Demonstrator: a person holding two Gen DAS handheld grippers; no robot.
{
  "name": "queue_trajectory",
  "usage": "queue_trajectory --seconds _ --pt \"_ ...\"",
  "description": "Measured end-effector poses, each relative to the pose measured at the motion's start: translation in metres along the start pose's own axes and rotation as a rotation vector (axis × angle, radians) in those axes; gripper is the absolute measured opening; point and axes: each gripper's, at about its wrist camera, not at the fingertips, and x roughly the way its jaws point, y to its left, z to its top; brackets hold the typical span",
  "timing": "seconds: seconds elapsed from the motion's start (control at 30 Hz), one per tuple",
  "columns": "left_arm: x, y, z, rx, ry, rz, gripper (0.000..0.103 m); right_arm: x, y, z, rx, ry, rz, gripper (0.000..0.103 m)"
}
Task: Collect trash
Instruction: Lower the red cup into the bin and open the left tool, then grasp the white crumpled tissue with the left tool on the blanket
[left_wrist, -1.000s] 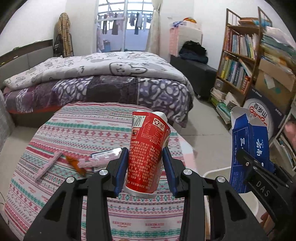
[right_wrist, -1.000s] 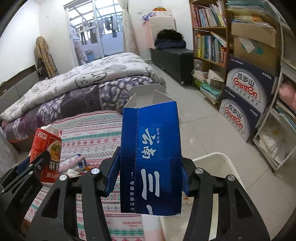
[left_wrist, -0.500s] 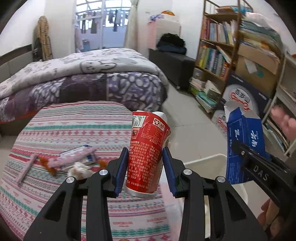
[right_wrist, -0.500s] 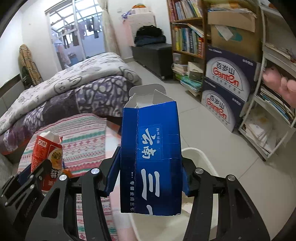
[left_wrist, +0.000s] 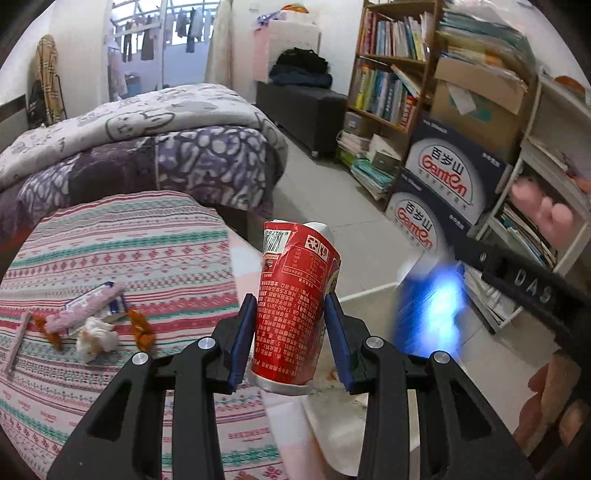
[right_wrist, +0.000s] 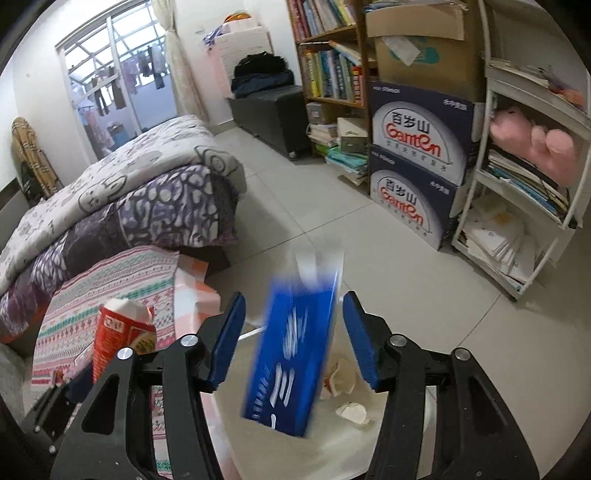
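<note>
My left gripper (left_wrist: 290, 338) is shut on a crumpled red paper cup (left_wrist: 295, 306), held upright above the edge of the table and the white bin (left_wrist: 354, 435). My right gripper (right_wrist: 293, 334) is open above the bin (right_wrist: 369, 454). The blue carton (right_wrist: 293, 354) is blurred and tilted between the spread fingers, apart from both pads, falling toward the bin. It shows as a blue blur in the left wrist view (left_wrist: 428, 314). The red cup also shows at the left of the right wrist view (right_wrist: 122, 336).
Wrappers and a crumpled tissue (left_wrist: 94, 334) lie on the patterned tablecloth (left_wrist: 122, 251). Crumpled paper (right_wrist: 351, 411) lies in the bin. A bed (left_wrist: 140, 147) stands behind the table. Bookshelves and Ganten boxes (right_wrist: 417, 162) line the right wall.
My right gripper has opened and let go of the blue carton, which now drops toward the bin. Both grippers swung right from the table toward the bin. The left still holds the cup.
</note>
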Motion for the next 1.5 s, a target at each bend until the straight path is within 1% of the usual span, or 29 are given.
queue_trajectory --seconds 0.03,0.17,0.3,0.43,0.63,0.7,0.73,0.77,0.8,0.83,1.0,1.2,1.4,1.5 --pt "0.001 -0.002 -0.001 0.000 0.004 -0.005 0.038 -0.001 -0.003 0.000 0.010 -0.008 -0.009 0.069" --pt "0.009 -0.012 -0.003 0.008 0.023 -0.020 0.038 -0.002 -0.016 0.004 0.039 -0.019 -0.028 0.073" --pt "0.015 -0.021 -0.005 0.018 0.039 -0.036 0.038 -0.002 -0.028 0.008 0.069 -0.019 -0.036 0.074" --pt "0.020 -0.031 -0.007 0.030 0.055 -0.057 0.038 -0.003 -0.033 0.008 0.081 -0.025 -0.045 0.078" --pt "0.031 -0.045 -0.011 0.045 0.089 -0.105 0.040 -0.004 -0.044 0.009 0.109 -0.029 -0.057 0.081" --pt "0.033 -0.049 -0.013 0.059 0.086 -0.124 0.042 -0.004 -0.048 0.010 0.119 -0.028 -0.059 0.081" --pt "0.034 -0.051 -0.014 0.065 0.086 -0.134 0.047 -0.004 -0.050 0.011 0.124 -0.027 -0.061 0.082" --pt "0.035 -0.053 -0.014 0.066 0.089 -0.141 0.059 -0.004 -0.051 0.011 0.127 -0.028 -0.062 0.083" --pt "0.035 -0.053 -0.015 0.060 0.089 -0.150 0.064 -0.004 -0.052 0.011 0.131 -0.030 -0.065 0.083" --pt "0.035 -0.053 -0.015 0.057 0.087 -0.152 0.065 -0.005 -0.052 0.012 0.135 -0.031 -0.066 0.084" --pt "0.034 -0.051 -0.013 0.061 0.086 -0.136 0.066 -0.005 -0.049 0.012 0.131 -0.032 -0.065 0.088" --pt "0.029 -0.032 -0.010 0.034 0.082 -0.085 0.066 -0.003 -0.033 0.011 0.105 -0.026 -0.061 0.090" --pt "0.022 -0.002 -0.009 0.006 0.081 -0.008 0.067 0.003 -0.003 0.004 0.059 0.002 -0.050 0.095" --pt "0.020 0.017 -0.010 -0.013 0.090 0.054 0.070 0.008 0.019 -0.002 0.009 0.029 -0.039 0.096"
